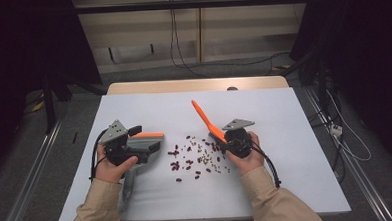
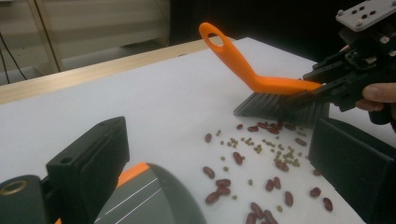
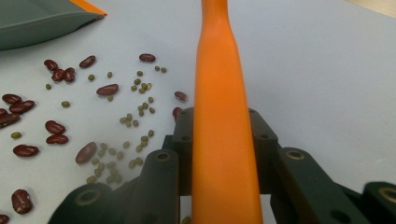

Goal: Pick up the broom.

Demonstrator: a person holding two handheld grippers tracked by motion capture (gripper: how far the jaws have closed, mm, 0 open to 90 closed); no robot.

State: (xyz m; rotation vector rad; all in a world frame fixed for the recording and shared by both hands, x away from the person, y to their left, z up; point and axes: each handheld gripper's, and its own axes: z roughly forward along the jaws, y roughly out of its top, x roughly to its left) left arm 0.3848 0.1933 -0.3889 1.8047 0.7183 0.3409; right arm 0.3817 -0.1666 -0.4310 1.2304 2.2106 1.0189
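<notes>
Presently, item one: my right gripper (image 1: 231, 140), jaws clamped on the flat orange handle of the brush (image 2: 261, 84), bristles down on the table at the far edge of the spill. Item two: my left gripper (image 1: 130, 143), jaws closed on the grey dustpan (image 1: 146, 142), whose orange-edged lip faces the spill from just beside it, with a bare strip of table between. Item three: the beans (image 1: 196, 158), dark red ones mixed with small green ones, scattered loose between brush and dustpan. Risks, as I judge them: a fast or heavy sweep could flick the round beans past the pan's sides or over its back; the small green ones could slip under the lip if I hold the pan tilted off the surface; the smooth handle could twist in my right jaws under sideways load, turning the bristles off line. Item four: the table (image 1: 297, 176), a smooth pale sheet with a wooden strip along the far edge, offering nothing to stop a rolling bean. Item five: the room, dim, with dark curtains at both sides, cables (image 1: 181, 56) trailing on the grey floor beyond and a pale wall at the back.
</notes>
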